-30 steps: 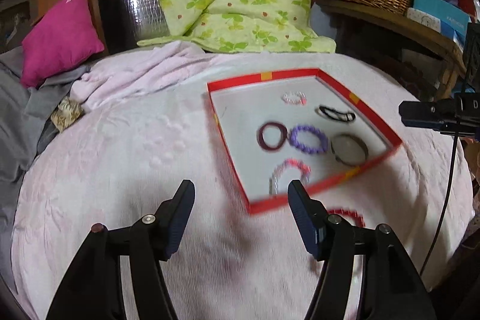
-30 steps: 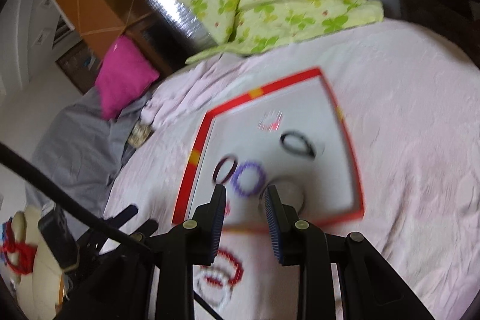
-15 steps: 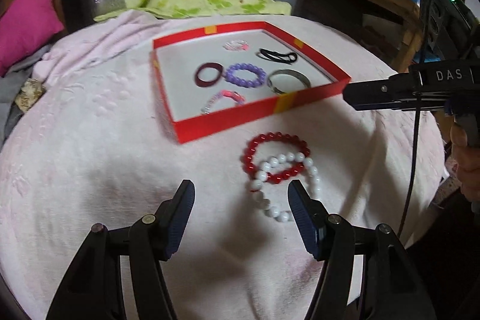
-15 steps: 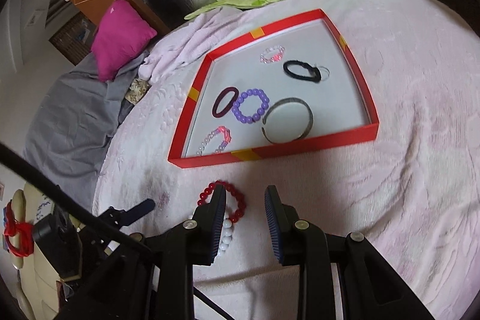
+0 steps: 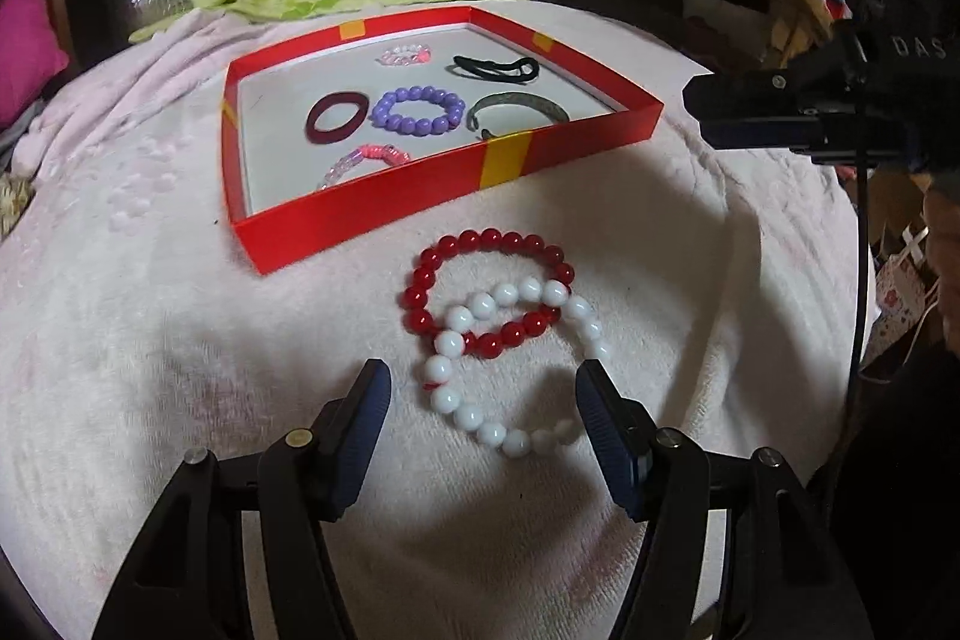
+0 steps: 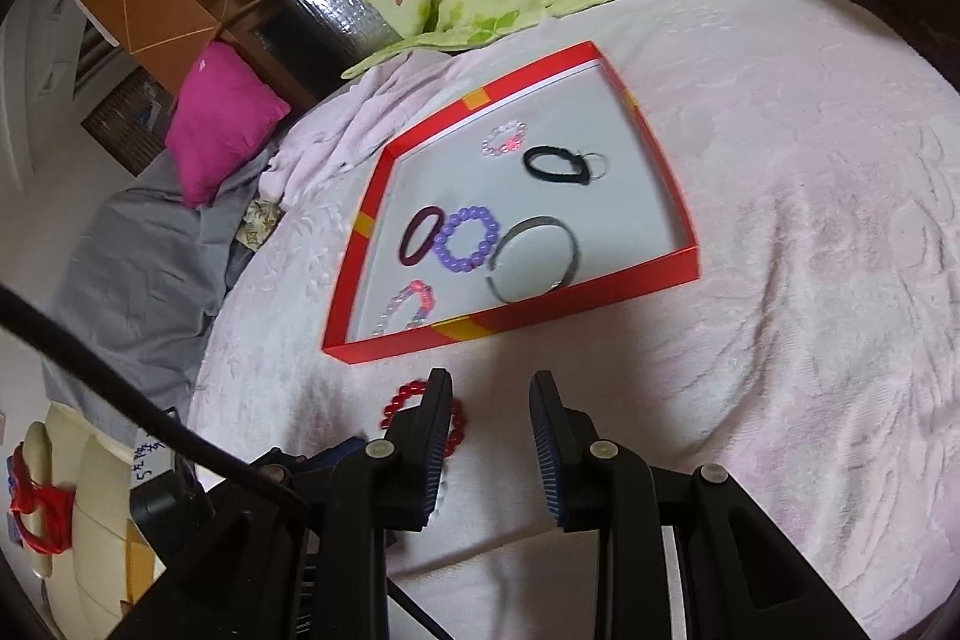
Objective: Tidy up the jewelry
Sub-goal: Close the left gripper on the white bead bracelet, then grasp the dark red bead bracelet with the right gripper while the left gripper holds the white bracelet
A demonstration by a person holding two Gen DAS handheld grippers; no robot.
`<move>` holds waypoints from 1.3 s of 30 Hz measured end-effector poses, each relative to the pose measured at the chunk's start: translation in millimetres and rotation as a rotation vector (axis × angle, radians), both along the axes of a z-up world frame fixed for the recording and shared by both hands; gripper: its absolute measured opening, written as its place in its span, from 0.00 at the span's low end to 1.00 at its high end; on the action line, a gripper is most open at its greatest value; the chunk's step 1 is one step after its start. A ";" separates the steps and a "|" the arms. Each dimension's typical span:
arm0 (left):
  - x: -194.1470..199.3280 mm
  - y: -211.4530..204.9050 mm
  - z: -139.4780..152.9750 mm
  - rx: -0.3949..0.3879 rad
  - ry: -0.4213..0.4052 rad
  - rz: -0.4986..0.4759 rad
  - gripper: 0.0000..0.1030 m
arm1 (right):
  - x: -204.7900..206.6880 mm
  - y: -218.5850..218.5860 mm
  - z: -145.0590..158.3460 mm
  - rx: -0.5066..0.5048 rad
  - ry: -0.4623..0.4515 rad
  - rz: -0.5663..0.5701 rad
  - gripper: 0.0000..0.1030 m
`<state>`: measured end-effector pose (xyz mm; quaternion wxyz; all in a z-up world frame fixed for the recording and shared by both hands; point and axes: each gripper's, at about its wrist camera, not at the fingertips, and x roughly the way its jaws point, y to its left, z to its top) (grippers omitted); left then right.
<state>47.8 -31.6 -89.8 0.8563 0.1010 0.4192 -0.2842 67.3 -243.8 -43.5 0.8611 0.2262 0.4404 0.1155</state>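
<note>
Left wrist view now has the left gripper (image 5: 480,394) low over the pale pink blanket (image 5: 180,340), where a second ago it looked across at the red tray (image 5: 384,214) from farther back. Its jaws stand wide apart and hold nothing; the white bead bracelet (image 5: 480,424) lies between and just ahead of the fingertips, its upper loop lying over the red bead bracelet (image 5: 489,244). Both sit on the blanket just outside the tray's near wall, while the purple bead bracelet (image 5: 418,110), the dark red ring (image 5: 334,117) and the other pieces already lie inside. So the approach looks nearly complete, and these two bracelets are probably the last to be moved. From the right wrist view, the right gripper (image 6: 489,394) has also come closer, jaws narrow and empty, beside the red beads; whether its left finger touches them I cannot tell.
</note>
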 end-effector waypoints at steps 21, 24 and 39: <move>-8.6 4.6 1.1 0.039 -0.071 -0.004 0.14 | 8.5 -12.2 -10.2 0.021 0.028 -0.017 0.28; -11.7 2.3 2.2 0.049 -0.081 -0.017 0.13 | 9.5 -10.0 -13.0 0.017 0.040 -0.007 0.28; -7.9 40.8 21.7 -0.067 -0.046 0.044 0.12 | 18.7 1.8 -28.5 0.022 0.096 0.040 0.28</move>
